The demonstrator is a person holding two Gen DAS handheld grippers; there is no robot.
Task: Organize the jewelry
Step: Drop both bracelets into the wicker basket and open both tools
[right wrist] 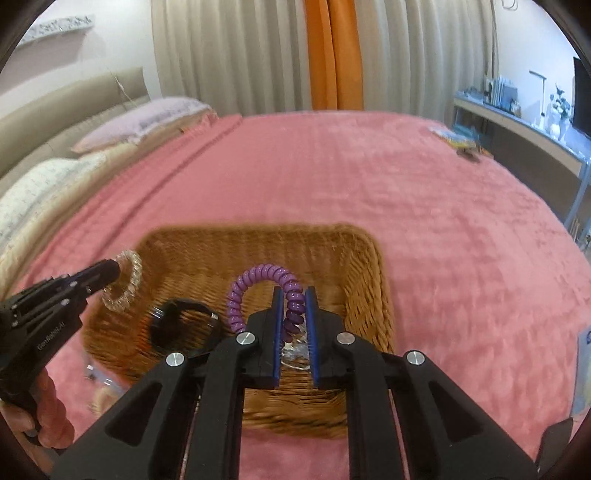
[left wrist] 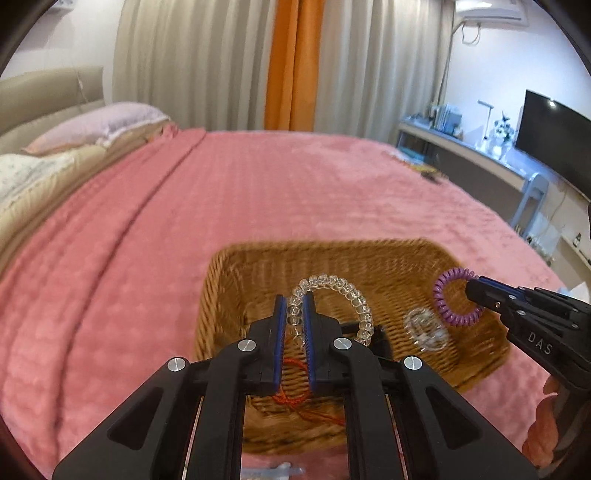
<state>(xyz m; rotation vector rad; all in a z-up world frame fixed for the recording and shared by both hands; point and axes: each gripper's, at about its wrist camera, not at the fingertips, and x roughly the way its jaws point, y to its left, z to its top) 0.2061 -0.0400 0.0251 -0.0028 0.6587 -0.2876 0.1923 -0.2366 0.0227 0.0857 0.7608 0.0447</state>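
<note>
Left gripper (left wrist: 295, 310): jaws clamped on clear coil bracelet (left wrist: 334, 286), wicker basket (left wrist: 388, 254) beneath; right gripper (right wrist: 294, 304): jaws clamped on purple coil bracelet (right wrist: 258, 280), over same basket, black ring (right wrist: 184, 326) lower left of it inside

A home bedroom. A wide bed under a pink textured blanket (left wrist: 280, 192) fills the middle of both views, with pillows (left wrist: 99, 125) and a padded beige headboard (left wrist: 40, 92) at the left edge. Along the top hang cream curtains (left wrist: 207, 62) with an orange panel (left wrist: 291, 62) between them. At the right stand a long desk (left wrist: 476, 155), a dark screen (left wrist: 554, 144) and a wall air conditioner (left wrist: 491, 11).
</note>
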